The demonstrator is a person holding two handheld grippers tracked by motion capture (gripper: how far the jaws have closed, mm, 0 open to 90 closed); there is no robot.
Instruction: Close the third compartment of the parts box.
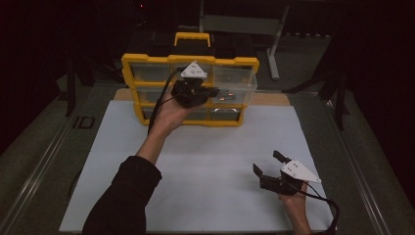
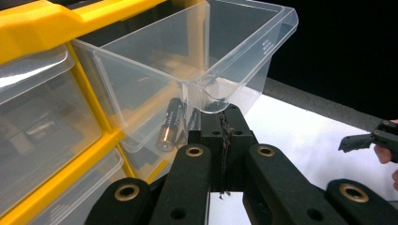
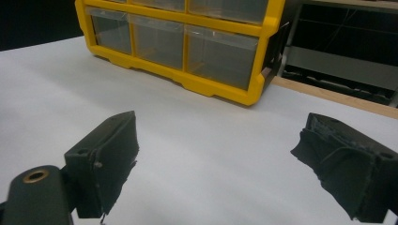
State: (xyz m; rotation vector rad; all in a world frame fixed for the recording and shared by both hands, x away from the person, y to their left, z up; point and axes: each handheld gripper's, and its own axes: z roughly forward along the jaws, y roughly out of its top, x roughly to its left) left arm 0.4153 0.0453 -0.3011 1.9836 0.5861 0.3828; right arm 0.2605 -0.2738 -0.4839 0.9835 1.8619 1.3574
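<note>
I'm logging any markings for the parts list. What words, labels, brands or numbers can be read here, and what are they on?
"ID": dark marking on the table edge left of the white sheet.
Raised ridges on the clear drawer front: not readable as letters.
Nothing legible on the yellow organizer or either gripper.

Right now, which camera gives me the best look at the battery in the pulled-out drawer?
The left gripper view: the battery lies close up inside the clear drawer, just beyond the shut left gripper. The high view shows only small glints in that drawer. The right gripper view faces the organizer's closed drawers.
</note>
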